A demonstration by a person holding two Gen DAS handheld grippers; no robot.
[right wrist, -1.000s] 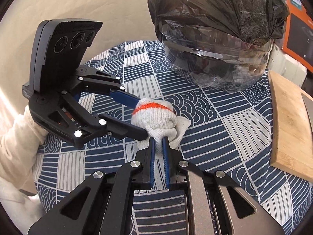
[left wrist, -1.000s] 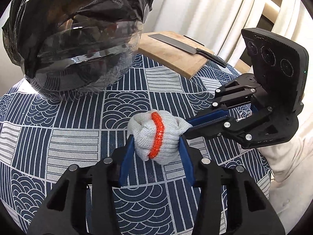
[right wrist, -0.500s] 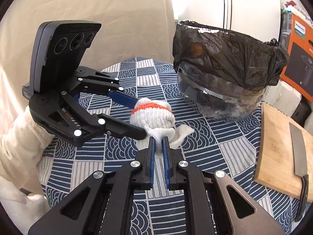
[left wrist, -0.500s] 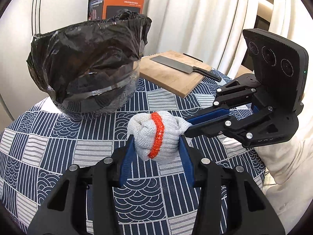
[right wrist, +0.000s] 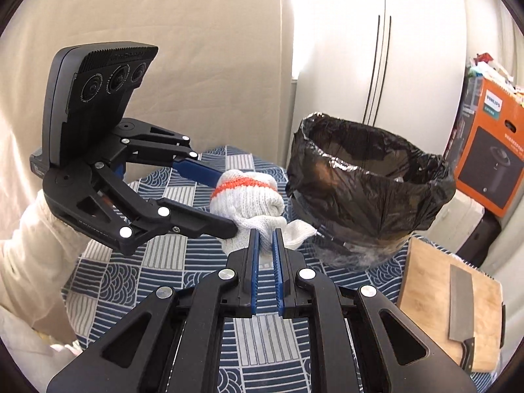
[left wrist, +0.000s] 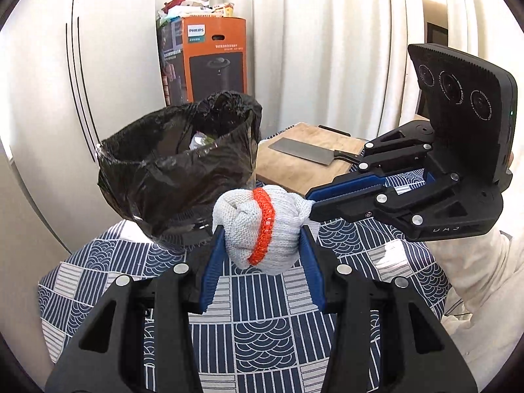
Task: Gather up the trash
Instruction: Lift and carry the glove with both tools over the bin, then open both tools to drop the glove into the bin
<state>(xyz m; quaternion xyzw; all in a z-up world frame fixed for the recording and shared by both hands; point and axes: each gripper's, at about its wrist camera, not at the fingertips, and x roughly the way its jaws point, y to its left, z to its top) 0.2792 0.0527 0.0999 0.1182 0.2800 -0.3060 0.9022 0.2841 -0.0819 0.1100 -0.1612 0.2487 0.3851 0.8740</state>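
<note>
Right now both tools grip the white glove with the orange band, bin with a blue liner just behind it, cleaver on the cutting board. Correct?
One thing is off: the bin's liner is black, not blue, clearest in the right wrist view. The rest holds: left tool and right tool both grip the glove, and the cleaver lies on the cutting board.

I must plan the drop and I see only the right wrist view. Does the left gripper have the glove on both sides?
Observer: Yes. In the left wrist view, the glove sits pressed between both blue pads of the left gripper.
Operator: Is something inside the bag? For me it looks dark.
Observer: Yes. A pale crumpled piece shows inside the black bag, just below its rim.
</note>
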